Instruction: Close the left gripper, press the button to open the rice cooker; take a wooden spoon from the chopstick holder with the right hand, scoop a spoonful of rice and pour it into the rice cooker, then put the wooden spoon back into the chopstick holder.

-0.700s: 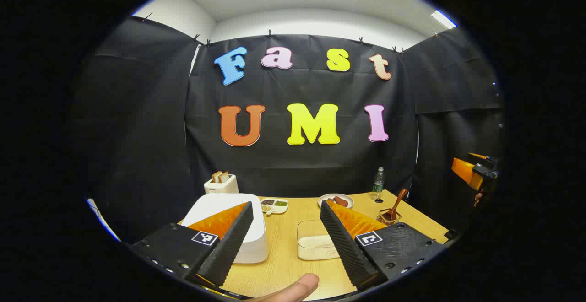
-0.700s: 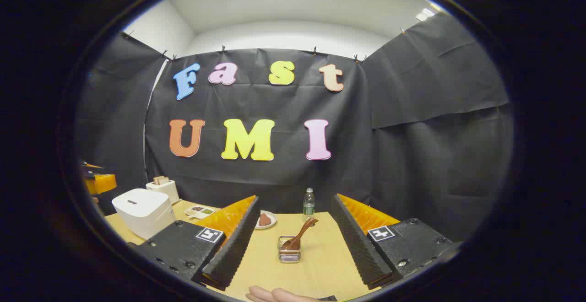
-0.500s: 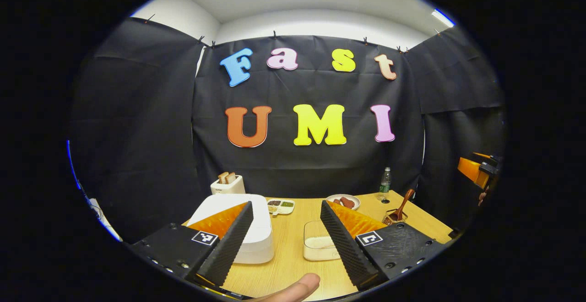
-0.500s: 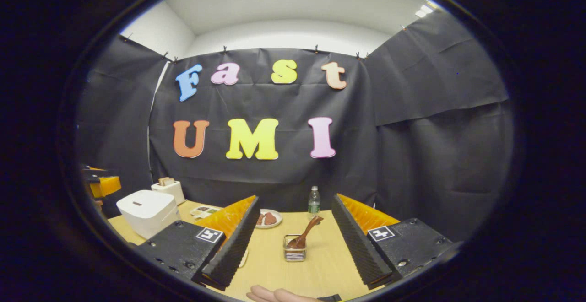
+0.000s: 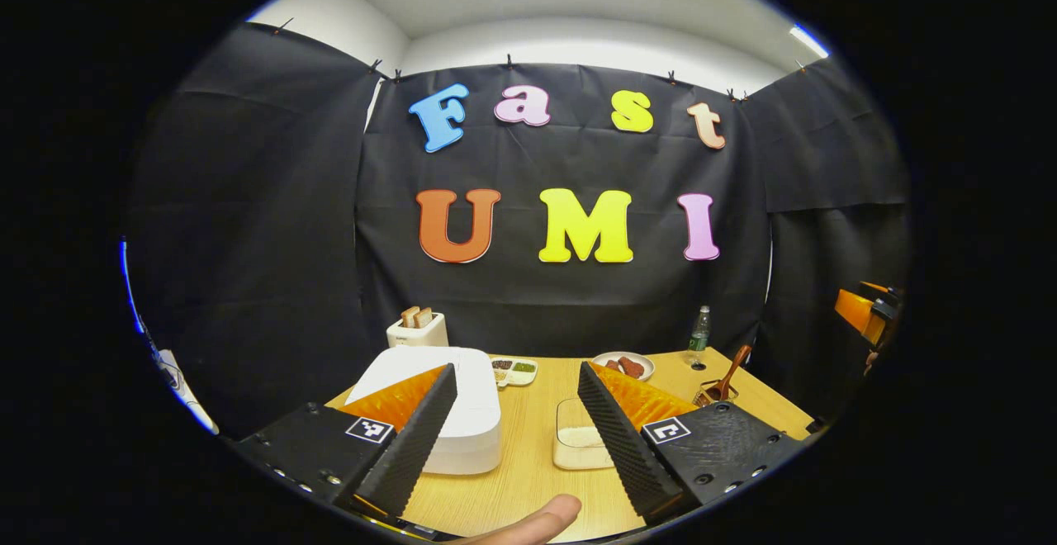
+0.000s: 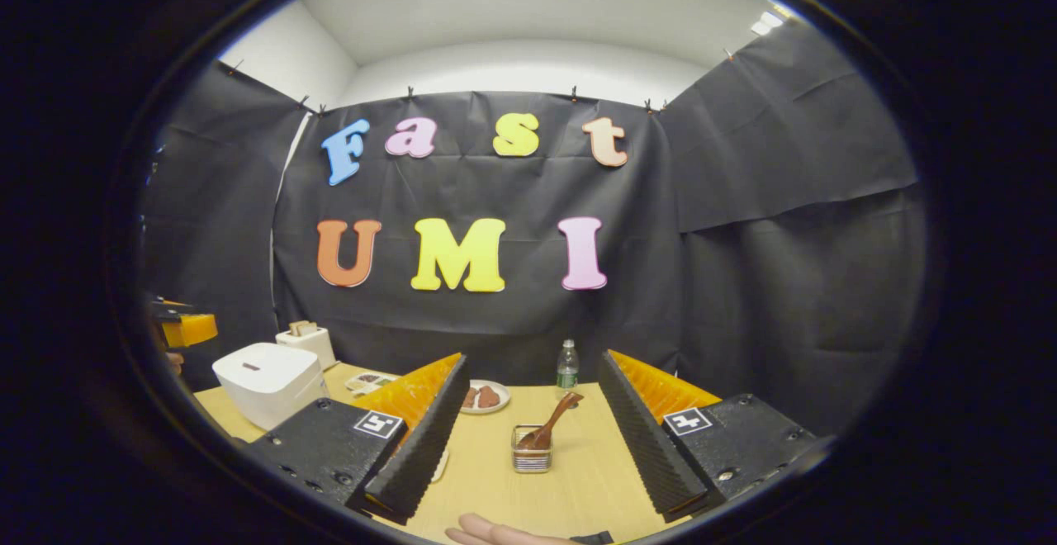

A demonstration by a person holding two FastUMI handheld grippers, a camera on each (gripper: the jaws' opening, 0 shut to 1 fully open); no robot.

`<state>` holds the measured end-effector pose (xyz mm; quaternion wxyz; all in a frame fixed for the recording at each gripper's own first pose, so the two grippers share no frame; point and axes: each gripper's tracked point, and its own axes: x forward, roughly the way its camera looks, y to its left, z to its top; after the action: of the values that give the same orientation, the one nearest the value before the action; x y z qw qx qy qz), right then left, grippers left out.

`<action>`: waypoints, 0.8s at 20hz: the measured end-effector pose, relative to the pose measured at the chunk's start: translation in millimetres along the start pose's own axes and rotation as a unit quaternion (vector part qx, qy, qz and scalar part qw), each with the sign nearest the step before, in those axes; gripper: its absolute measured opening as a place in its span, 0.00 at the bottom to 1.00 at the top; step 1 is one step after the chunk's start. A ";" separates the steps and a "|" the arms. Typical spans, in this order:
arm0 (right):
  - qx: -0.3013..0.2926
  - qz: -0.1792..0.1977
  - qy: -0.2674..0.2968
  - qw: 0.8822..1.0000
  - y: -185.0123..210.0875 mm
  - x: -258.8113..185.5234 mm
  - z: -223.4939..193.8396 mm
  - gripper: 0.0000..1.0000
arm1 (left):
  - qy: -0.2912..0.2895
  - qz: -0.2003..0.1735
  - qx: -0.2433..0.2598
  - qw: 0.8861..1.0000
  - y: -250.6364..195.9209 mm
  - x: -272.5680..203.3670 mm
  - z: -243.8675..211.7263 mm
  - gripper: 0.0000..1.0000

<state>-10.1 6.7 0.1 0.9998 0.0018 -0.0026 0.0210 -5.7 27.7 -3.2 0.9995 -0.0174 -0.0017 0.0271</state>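
The white rice cooker (image 5: 471,413) stands with its lid down at the table's left, also seen as the rice cooker (image 6: 268,382). A clear box of rice (image 5: 580,444) sits right of it. My left gripper (image 5: 516,429) hovers open above the table's near edge, its left finger in front of the cooker. A brown wooden spoon (image 6: 549,426) leans in the small chopstick holder (image 6: 531,458), also seen as the spoon (image 5: 728,376). My right gripper (image 6: 533,442) is open, held back from the holder, which shows between its fingers.
A white toaster (image 5: 417,330) with bread stands at the back left. A divided dish (image 5: 516,370), a plate of food (image 5: 623,365) and a water bottle (image 5: 699,330) line the back of the wooden table (image 5: 528,479). A thumb (image 5: 537,520) shows at the bottom.
Both views have drifted slightly, so the table things sit a bit further right. The two grippers stay open and hold nothing.
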 end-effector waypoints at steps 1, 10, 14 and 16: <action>0.000 0.001 0.000 1.000 -0.3 0.1 -0.5 0.99 | 0.000 -0.003 -0.002 1.000 -0.2 1.9 -0.1 0.94; 0.010 -0.003 -0.001 1.000 -7.3 6.9 -6.0 0.99 | 0.011 -0.022 -0.044 0.999 10.3 12.8 -4.0 0.94; 0.016 -0.004 -0.004 1.000 -11.4 10.7 -9.8 0.96 | 0.024 -0.028 -0.049 0.998 15.4 19.6 -10.6 0.89; 0.018 -0.005 -0.004 1.000 -12.9 13.0 -13.2 0.96 | 0.028 -0.012 -0.036 0.999 25.5 28.3 -13.4 0.75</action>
<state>3.5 -5.7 -13.1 0.9997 0.0196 -0.0064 0.0160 21.3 54.2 -17.4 0.9981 -0.0538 0.0256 0.0149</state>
